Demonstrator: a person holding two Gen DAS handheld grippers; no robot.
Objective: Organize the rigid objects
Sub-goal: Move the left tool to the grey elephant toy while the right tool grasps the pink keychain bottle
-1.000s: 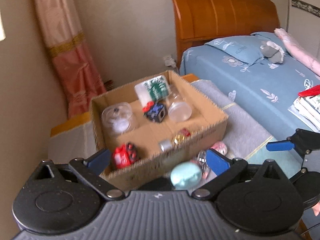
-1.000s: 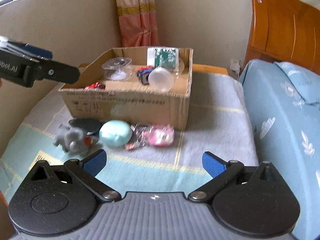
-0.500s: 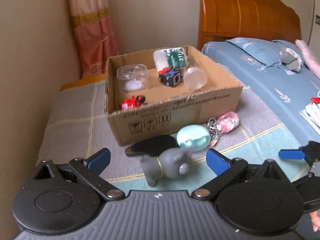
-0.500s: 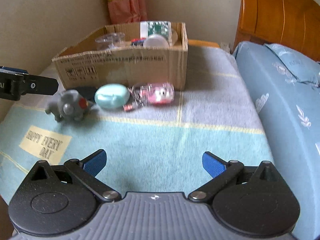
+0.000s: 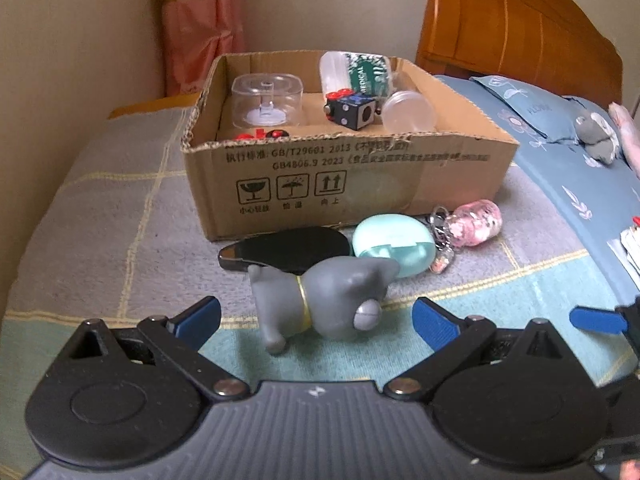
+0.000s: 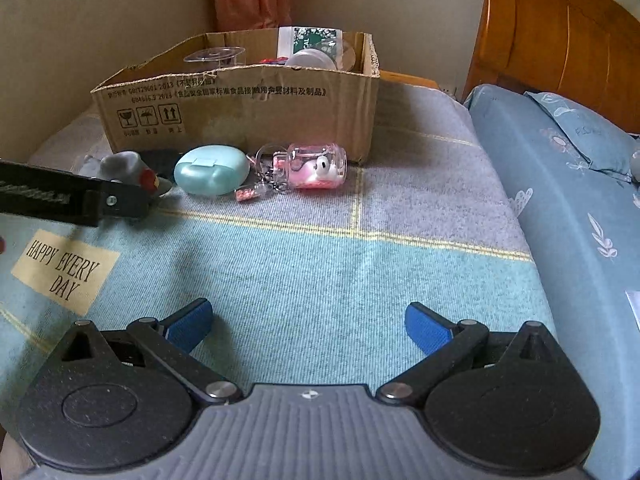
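Observation:
A grey toy figure lies on its side on the blanket, between the open blue pads of my left gripper, untouched. Behind it lie a black oval case, a mint case and a pink keychain bottle. A cardboard box behind them holds a clear dome, a black cube, a jar and a green-labelled bottle. My right gripper is open and empty over bare blanket, well short of the mint case and pink bottle. The left gripper's arm hides part of the grey toy.
The blanket covers a low surface against a beige wall on the left. A bed with blue sheets and a wooden headboard stands on the right. A pink curtain hangs in the corner.
Both grippers have dropped lower and closer to the blanket. The left gripper has pulled back from over the box and now frames the grey toy. Both stay open.

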